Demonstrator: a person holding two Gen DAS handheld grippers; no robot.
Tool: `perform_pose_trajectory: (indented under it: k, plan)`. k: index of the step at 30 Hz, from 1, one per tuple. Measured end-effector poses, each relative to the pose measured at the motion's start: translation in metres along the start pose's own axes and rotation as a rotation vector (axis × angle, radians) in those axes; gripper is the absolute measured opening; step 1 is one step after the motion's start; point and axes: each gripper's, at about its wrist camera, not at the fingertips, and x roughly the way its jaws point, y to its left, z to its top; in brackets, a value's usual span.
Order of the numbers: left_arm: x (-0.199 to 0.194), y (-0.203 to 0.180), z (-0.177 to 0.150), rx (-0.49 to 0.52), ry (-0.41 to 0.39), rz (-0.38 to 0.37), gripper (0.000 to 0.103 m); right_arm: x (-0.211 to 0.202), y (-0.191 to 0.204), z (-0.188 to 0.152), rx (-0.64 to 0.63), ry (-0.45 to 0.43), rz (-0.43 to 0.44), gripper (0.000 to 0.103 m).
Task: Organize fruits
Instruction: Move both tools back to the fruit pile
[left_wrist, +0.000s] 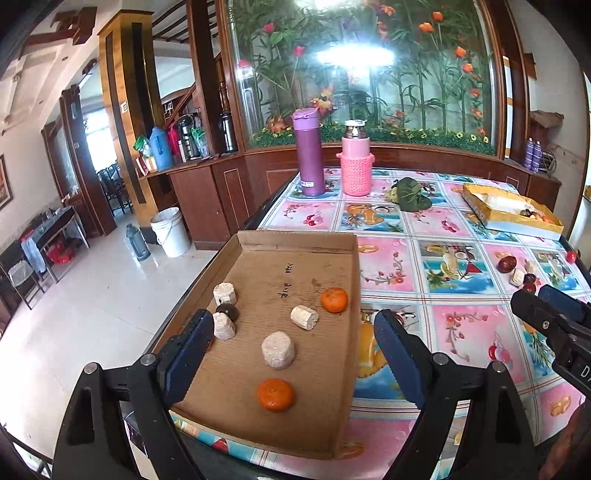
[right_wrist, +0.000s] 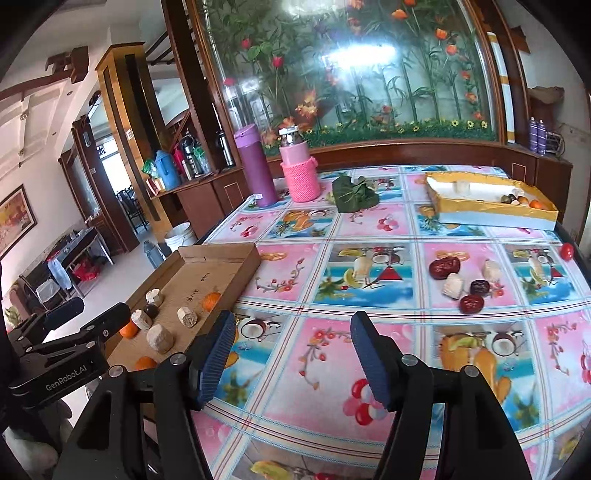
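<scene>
Both my grippers are spread wide with nothing in them right now. My left gripper (left_wrist: 291, 347) hangs over the cardboard tray (left_wrist: 242, 417) at the table's left edge, fingers straddling most of what's in there. The tray has two oranges, one near me (left_wrist: 275, 394) and one by the right wall (left_wrist: 334, 300), plus four pale chunky cylinders (left_wrist: 278, 349) scattered around, and a dark round fruit (left_wrist: 227, 311) tucked between two of them on the left. From the right wrist view there's also an orange (right_wrist: 129, 329) partly hidden behind my left tool. My right gripper (right_wrist: 291, 356) sits above the bare tablecloth (right_wrist: 332, 387), well apart from any fruit. The loose pile is off to the right on the cloth: a big red date (right_wrist: 444, 267), another red date (right_wrist: 471, 303), a darker one (right_wrist: 480, 286), a couple of pale chunks (right_wrist: 454, 286), and a small red tomato-looking thing (right_wrist: 567, 251) near the table's edge. Further back there's a yellow box (right_wrist: 495, 212) with some fruit in its right end, a green leafy bundle (right_wrist: 352, 195), a purple flask (right_wrist: 255, 166) and a pink bottle (right_wrist: 297, 168) in a knit sleeve.
</scene>
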Motion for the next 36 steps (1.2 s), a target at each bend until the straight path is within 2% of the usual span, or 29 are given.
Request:
perform_pose_trajectory:
  k: [7,11,14,18,20,23,25,28,31,32,34,36]
  plan:
    - [-0.005,-0.009,-0.003,0.025,0.012,-0.034,0.088,-0.014,-0.023,-0.004,0.041,-0.023,-0.024,0.074]
    - [-0.003,-0.005,-0.003,0.012,0.032,-0.076,0.088,-0.028,-0.054,-0.006,0.057,-0.021,-0.061,0.074]
    - [0.005,-0.007,-0.004,0.013,0.053,-0.088,0.088,-0.044,-0.091,-0.008,0.06,-0.015,-0.163,0.075]
    - [0.016,-0.023,-0.003,0.047,0.086,-0.157,0.088,-0.06,-0.149,-0.01,0.072,0.025,-0.353,0.075]
    - [0.018,-0.033,0.0,0.06,0.096,-0.214,0.088,-0.068,-0.176,-0.007,0.106,0.035,-0.395,0.075]
    - [0.02,-0.053,0.004,0.078,0.115,-0.298,0.088,-0.072,-0.206,0.002,0.153,0.034,-0.399,0.075]
    - [0.021,-0.065,0.006,0.096,0.121,-0.334,0.088,-0.072,-0.225,0.01,0.196,0.021,-0.378,0.075]
    - [0.02,-0.084,0.004,0.138,0.113,-0.364,0.088,-0.063,-0.259,0.019,0.281,0.01,-0.395,0.075]
    - [0.027,-0.1,0.001,0.171,0.123,-0.375,0.088,-0.045,-0.291,0.029,0.358,0.038,-0.394,0.074]
    - [0.03,-0.101,0.0,0.172,0.133,-0.38,0.088,-0.038,-0.298,0.032,0.372,0.052,-0.394,0.071]
    - [0.039,-0.106,-0.001,0.169,0.159,-0.39,0.088,-0.024,-0.308,0.04,0.38,0.07,-0.425,0.068]
    - [0.047,-0.109,-0.002,0.167,0.177,-0.401,0.088,-0.017,-0.32,0.05,0.37,0.047,-0.504,0.068]
